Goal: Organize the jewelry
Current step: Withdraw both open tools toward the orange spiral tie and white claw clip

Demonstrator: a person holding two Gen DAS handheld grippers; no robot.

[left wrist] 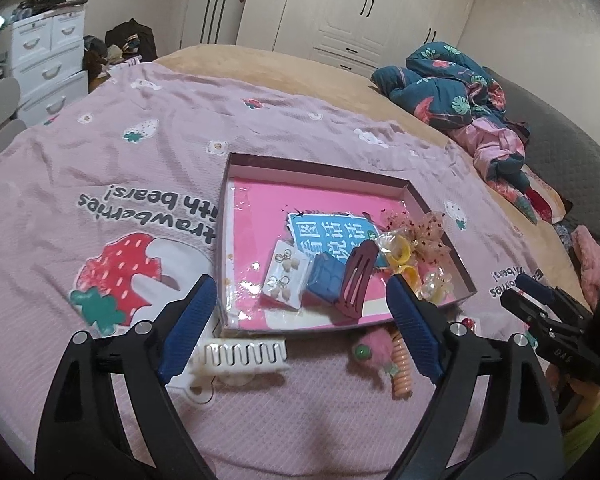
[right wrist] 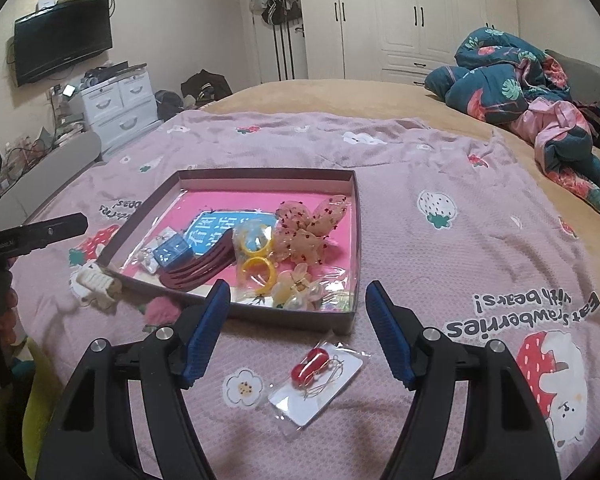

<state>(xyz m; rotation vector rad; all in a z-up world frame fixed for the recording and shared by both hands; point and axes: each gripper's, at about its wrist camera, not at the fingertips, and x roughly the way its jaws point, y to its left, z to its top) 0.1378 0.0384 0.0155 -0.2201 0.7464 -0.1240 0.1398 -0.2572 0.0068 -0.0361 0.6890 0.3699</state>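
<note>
Nearest the right gripper [right wrist: 296,322], a carded pair of red earrings [right wrist: 318,376] lies flat on the pink strawberry-print blanket [right wrist: 440,248], just below the gap between the wide-open fingers [right wrist: 206,332], which hold nothing and touch nothing. Bare blanket runs to 3 o'clock of the card; the shallow box [right wrist: 340,320] starts just beyond it at 12 o'clock, its near corner close to the card.

The left gripper [left wrist: 296,320] also stands wide open and empty, its fingers [left wrist: 188,328] over the box's near wall. Outside that wall, a white comb clip [left wrist: 244,354] lies near the left finger, and a pink pom-pom tie [left wrist: 374,350] with a coiled orange hair tie [left wrist: 403,372] lies toward 5 o'clock.

Inside the box, crowded into its near right part: an earring card [left wrist: 284,276], a blue cube box [left wrist: 326,280], a maroon snap clip [left wrist: 358,276], yellow rings [left wrist: 402,258], a clear flower piece [left wrist: 436,284] and a sheer dotted bow [left wrist: 424,236]. The box's far left floor is bare pink.

Farther off, tan bedspread [right wrist: 320,96], then a crumpled teal floral quilt [right wrist: 500,76] at 2 o'clock.
</note>
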